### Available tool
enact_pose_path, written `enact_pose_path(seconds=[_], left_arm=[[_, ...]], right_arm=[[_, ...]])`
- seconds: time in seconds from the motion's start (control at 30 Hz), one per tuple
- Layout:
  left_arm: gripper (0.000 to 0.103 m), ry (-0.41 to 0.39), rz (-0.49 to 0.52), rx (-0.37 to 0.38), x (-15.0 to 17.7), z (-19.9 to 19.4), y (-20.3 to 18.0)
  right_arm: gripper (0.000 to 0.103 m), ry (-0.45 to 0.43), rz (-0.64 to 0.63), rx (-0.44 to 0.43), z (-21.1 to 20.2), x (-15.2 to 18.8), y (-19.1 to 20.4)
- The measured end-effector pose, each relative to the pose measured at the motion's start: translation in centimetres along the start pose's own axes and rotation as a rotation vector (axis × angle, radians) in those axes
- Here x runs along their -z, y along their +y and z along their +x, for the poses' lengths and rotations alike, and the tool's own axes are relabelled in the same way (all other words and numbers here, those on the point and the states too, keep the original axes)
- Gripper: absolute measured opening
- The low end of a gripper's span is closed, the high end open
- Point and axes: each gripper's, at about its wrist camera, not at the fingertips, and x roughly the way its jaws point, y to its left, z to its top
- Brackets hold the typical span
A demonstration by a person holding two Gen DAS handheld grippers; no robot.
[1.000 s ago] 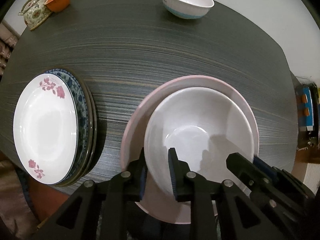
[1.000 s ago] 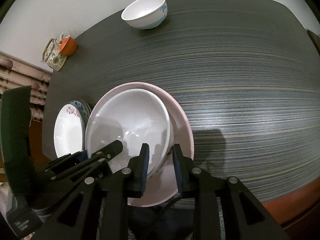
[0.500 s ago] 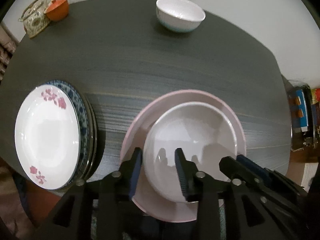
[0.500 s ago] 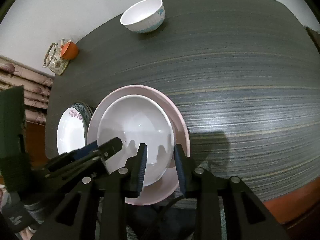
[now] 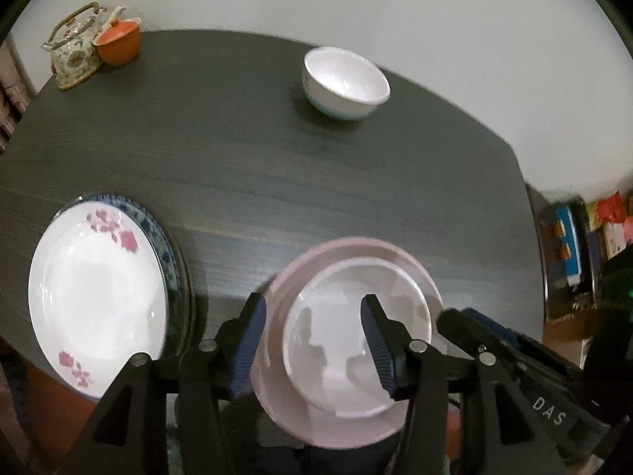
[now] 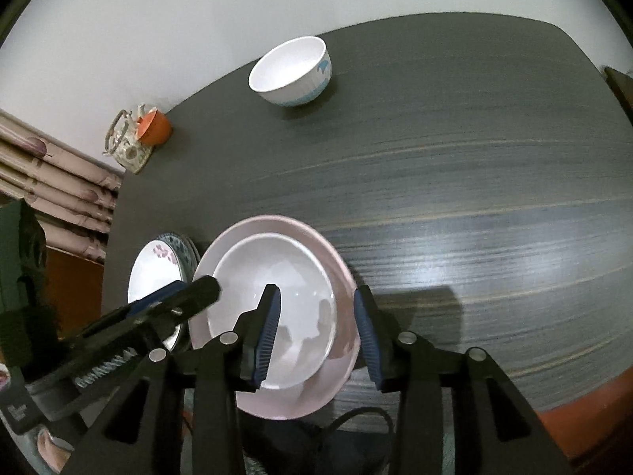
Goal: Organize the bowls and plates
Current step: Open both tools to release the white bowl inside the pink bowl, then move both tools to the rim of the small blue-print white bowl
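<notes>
A white bowl (image 5: pixel 352 316) sits inside a wider pink bowl (image 5: pixel 348 247) near the table's front edge; both also show in the right wrist view, white bowl (image 6: pixel 277 277) in pink bowl (image 6: pixel 340 273). My left gripper (image 5: pixel 312 340) is open above the bowls' left rim and holds nothing. My right gripper (image 6: pixel 316 336) is open above their right rim and holds nothing. A stack of plates (image 5: pixel 99 289) with a white rose-patterned plate on top lies to the left. A small white bowl (image 5: pixel 344 83) with blue marks stands at the far side (image 6: pixel 292 71).
A floral teapot (image 5: pixel 75 47) and an orange cup (image 5: pixel 118 41) stand at the far left corner of the dark table (image 5: pixel 237 158). A white wall is behind. Shelves with boxes (image 5: pixel 585 237) are off to the right.
Both grippers have let go of the white bowl's rim, opened wide and pulled back and up. The white bowl now rests in the pink bowl.
</notes>
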Motion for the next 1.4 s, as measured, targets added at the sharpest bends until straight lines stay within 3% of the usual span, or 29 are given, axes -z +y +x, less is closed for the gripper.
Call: enact_pose_path(seconds=[0.07, 0.3, 0.77, 0.97, 1.07, 1.4], left_arm=[[0.051, -0.038, -0.022, -0.028, -0.7, -0.1, 1.0], [0.051, -0.010, -0.089, -0.085, -2.8, 1.1, 3.5], [0.051, -0.046, -0.144, -0.062, -10.1, 3.7, 3.9], [0.051, -0.099, -0.066, -0.040, -13.1, 5.4, 3.0], [0.051, -0.067, -0.055, -0.034, -14.7, 7.0, 2.8], [0.051, 0.009, -0.181, 0.059, -19.6, 10.8, 3.1]], right_arm=[[0.038, 0.000, -0.003, -0.002, 0.0, -0.2, -0.4], [0.039, -0.004, 0.022, 0.036, 0.0, -1.5, -2.1], [0.040, -0.017, -0.089, -0.026, 0.9, -8.8, -2.3], [0.040, 0.002, -0.113, -0.013, 2.6, -12.5, -2.5], [0.040, -0.005, -0.118, -0.020, 3.2, -13.9, -2.5], [0.040, -0.038, -0.055, -0.049, 5.5, -19.2, -2.7]])
